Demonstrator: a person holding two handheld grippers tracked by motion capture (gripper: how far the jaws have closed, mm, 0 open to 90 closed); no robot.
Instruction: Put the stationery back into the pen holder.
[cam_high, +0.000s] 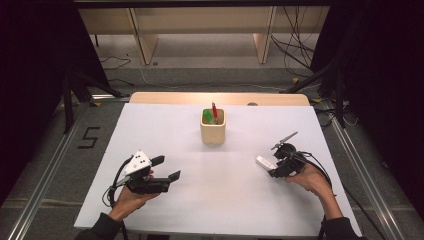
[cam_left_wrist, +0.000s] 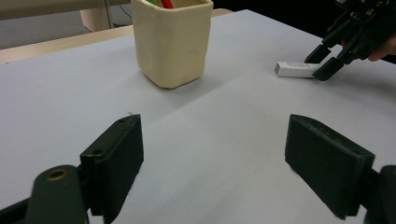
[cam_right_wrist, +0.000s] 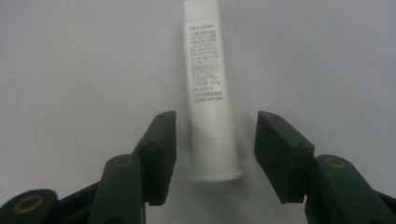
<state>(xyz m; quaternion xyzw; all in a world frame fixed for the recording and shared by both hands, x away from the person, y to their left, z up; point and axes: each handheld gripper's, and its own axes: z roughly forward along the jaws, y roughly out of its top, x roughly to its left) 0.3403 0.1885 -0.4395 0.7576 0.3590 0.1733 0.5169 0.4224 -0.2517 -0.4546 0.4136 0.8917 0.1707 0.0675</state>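
Right hand-held gripper sits half-open around the white glue stick, pads not touching yet; I'd center it before squeezing so it doesn't roll.

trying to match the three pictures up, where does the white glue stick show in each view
High view: the white glue stick lies on the table right of centre, at the tip of the right tool.
Left gripper view: upper right, lying flat, with the right tool at its end.
Right gripper view: centre, running up the picture, its wide end between the open jaws, gaps on both sides.
Shared landmark: the white table sheet; the cream cup shows in the high and left gripper views.
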